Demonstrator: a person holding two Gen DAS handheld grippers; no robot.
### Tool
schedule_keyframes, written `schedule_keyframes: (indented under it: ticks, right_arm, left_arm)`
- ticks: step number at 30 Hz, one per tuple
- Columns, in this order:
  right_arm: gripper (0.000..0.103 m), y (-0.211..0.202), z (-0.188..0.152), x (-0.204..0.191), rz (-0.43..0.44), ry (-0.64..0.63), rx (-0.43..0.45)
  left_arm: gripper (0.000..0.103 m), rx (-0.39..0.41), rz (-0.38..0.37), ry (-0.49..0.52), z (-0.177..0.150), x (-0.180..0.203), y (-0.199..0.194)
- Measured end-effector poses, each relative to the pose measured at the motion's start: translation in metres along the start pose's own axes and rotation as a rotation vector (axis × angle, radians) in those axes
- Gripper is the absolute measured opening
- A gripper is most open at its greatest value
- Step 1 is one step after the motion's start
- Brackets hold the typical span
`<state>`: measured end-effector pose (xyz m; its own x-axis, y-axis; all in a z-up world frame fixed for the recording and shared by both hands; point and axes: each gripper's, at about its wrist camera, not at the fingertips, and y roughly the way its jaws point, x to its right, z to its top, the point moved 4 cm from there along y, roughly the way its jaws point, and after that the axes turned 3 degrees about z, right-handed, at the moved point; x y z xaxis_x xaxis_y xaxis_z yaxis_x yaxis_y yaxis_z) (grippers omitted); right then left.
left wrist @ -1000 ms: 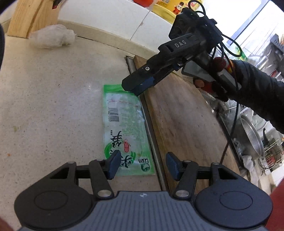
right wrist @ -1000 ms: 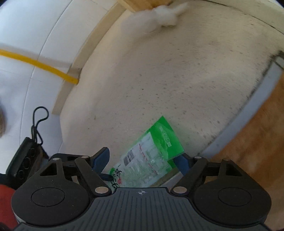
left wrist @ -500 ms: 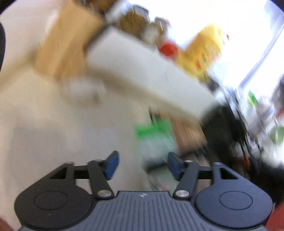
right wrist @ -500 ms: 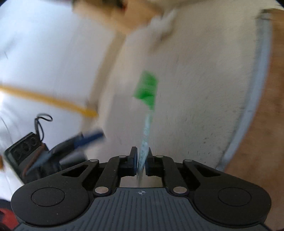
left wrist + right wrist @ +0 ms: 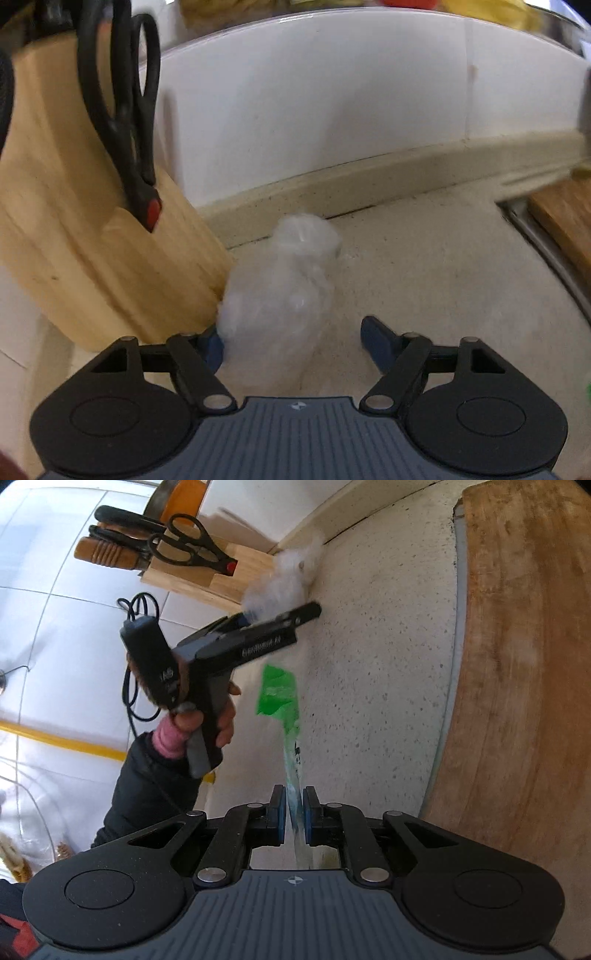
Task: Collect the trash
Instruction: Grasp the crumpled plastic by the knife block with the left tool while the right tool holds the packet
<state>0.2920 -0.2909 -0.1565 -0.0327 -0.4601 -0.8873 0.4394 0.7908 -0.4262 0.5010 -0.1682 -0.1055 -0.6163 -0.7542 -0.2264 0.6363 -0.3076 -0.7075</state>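
A crumpled clear plastic bag (image 5: pixel 284 280) lies on the speckled counter against the wooden knife block (image 5: pixel 92 251). My left gripper (image 5: pixel 291 345) is open, its blue fingertips on either side of the bag's near end. In the right wrist view the same bag (image 5: pixel 284 579) shows white beside the block, with the left gripper (image 5: pixel 273 622) reaching it. My right gripper (image 5: pixel 294 812) is shut on a green and white food wrapper (image 5: pixel 282 698), which hangs lifted off the counter, edge-on.
Black scissors (image 5: pixel 125 110) stand in the knife block. White wall tiles (image 5: pixel 332 92) back the counter. A wooden cutting board (image 5: pixel 524 664) with a metal rim lies to the right. A hand in a dark sleeve (image 5: pixel 155 775) holds the left gripper.
My right gripper shut on the green wrapper and lifted it off the counter. My left gripper swung away from the wrapper to the plastic bag by the knife block, staying open.
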Motion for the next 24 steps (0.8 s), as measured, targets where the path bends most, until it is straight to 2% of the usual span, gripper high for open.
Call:
schedule_keyframes:
  ticks: [2,3,4,6,8,13,18,24]
  right_arm:
    - [0.015,0.002,0.002,0.002,-0.014,0.016,0.003]
    - [0.015,0.0,0.0,0.003,-0.015,0.025,0.001]
    - [0.014,0.001,-0.002,0.003,-0.011,0.032,-0.001]
    - [0.013,0.007,-0.001,0.003,-0.001,0.037,0.002]
    - [0.012,0.006,-0.005,0.004,0.01,0.052,0.013]
    - [0.012,0.002,-0.017,0.008,0.056,0.102,0.055]
    - [0.011,0.001,-0.029,0.008,0.121,0.144,0.088]
    - [0.011,0.013,-0.04,0.004,0.145,0.137,0.06]
  left_arm:
    - [0.052,-0.04,-0.06,-0.097,0.003,-0.009,0.002]
    - [0.038,-0.052,-0.089,-0.131,0.001,-0.01,-0.001]
    - [0.031,-0.061,-0.101,-0.134,-0.003,-0.007,-0.008]
    - [0.027,-0.072,-0.131,-0.132,-0.015,0.0,-0.025]
    - [0.025,-0.088,-0.179,-0.171,-0.031,0.005,-0.045]
    - [0.023,-0.112,-0.215,-0.271,-0.078,0.01,-0.109]
    - [0.023,-0.12,-0.175,-0.365,-0.125,0.014,-0.172]
    - [0.023,-0.117,-0.078,-0.479,-0.16,0.033,-0.201]
